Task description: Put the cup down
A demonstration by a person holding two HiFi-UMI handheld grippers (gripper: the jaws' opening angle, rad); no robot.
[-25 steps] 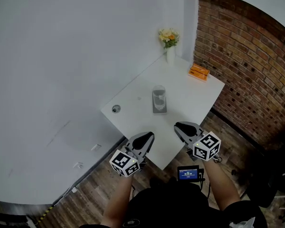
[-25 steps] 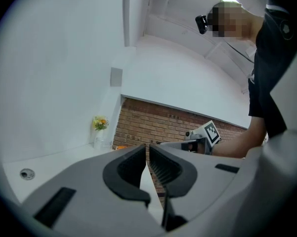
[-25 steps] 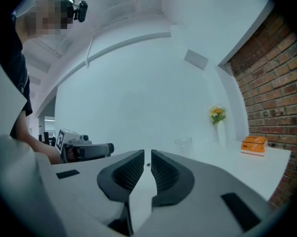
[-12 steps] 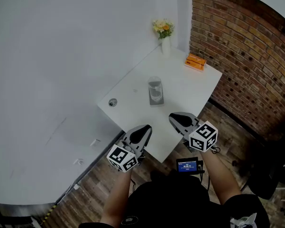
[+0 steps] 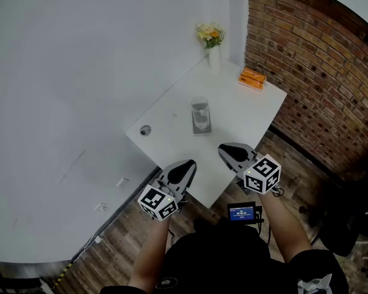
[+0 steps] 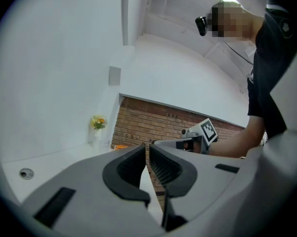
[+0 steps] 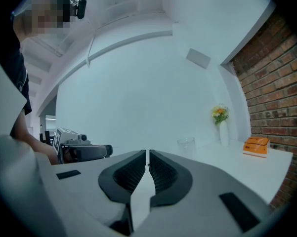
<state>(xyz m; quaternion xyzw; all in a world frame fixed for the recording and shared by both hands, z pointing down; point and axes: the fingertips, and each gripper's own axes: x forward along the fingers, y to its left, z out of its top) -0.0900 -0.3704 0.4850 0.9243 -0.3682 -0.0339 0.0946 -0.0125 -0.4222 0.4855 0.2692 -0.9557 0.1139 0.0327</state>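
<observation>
"Clear glass, that cup (image 5: 200,112). Where does it stand?"

"Upright on a grey coaster (image 5: 201,128) about mid-table (image 5: 245,112), well apart from both grippers. Nothing touches it. By the look of it the cup is already down, and the coaster probably marks the spot meant for it."

"And the other things on the table?"

"They sit out of the way: a white vase (image 5: 214,57) of flowers at the far corner, an orange box (image 5: 253,79) near the brick-wall side, and a small round thing (image 5: 146,130) by the left edge. I cannot tell what that last one is."

"What do the jaws have hold of?"

"Nothing. The left gripper (image 5: 185,168) has its pads drawn together to a bare slit, with only the brick wall showing through it. The right gripper (image 5: 228,151) is closed pad to pad, also empty. Closed and empty suits a pair with no grasp in hand."

"How are the arms held?"

"Both forearms reach forward from the body and the grippers sit side by side at the table's near edge. Their noses point toward the cup and their marker cubes face the person. The right one looks level across the tabletop, with the cup just above its tips in its own view. It reads as a resting pose."
</observation>
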